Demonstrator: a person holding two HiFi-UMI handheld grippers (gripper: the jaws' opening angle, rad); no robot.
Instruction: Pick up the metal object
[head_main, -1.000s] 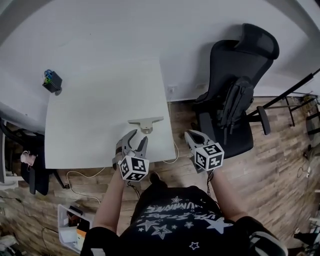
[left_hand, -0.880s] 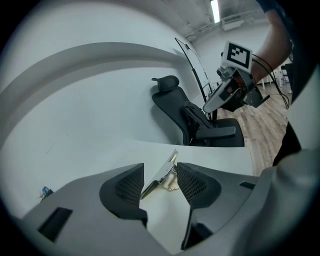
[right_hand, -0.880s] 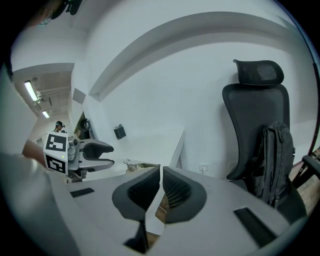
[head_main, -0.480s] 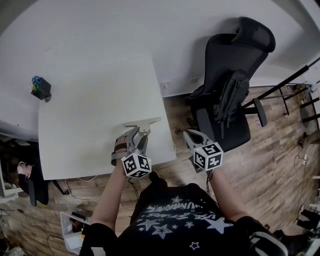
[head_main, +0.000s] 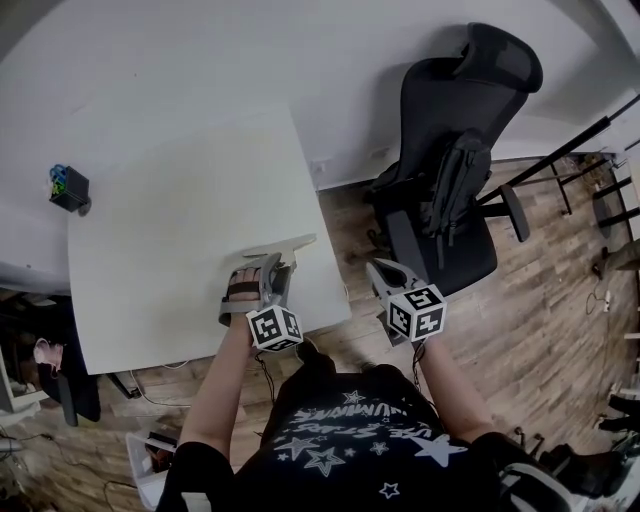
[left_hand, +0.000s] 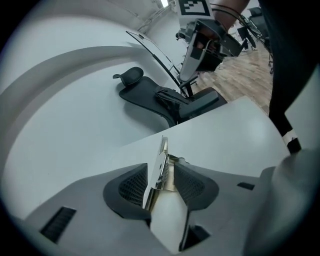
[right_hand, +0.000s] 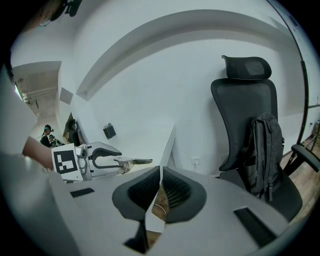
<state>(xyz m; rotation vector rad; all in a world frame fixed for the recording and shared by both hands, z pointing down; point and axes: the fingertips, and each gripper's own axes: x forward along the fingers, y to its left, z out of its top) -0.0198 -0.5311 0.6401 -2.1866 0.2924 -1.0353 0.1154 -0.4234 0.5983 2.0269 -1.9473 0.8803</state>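
Observation:
The metal object (head_main: 283, 245), a pale T-shaped bracket with a hinge, lies near the front right edge of the white table (head_main: 170, 230). My left gripper (head_main: 272, 268) reaches over that edge. Its jaws have just been closing, and the bracket's stem is between them. In the left gripper view the bracket (left_hand: 159, 167) stands edge-on and fills the gap, with both pads against it. My right gripper (head_main: 383, 268) hovers off the table's right side, shut and empty. The right gripper view shows the left gripper (right_hand: 107, 160) at the bracket (right_hand: 137, 161).
A black office chair (head_main: 450, 180) with a dark backpack on its seat stands right of the table on the wood floor. A small black holder (head_main: 68, 187) sits at the table's far left corner. A white wall runs behind the table.
The left gripper moved forward and down onto the bracket, rolled, and its jaws narrowed around the stem. The right gripper stayed put.

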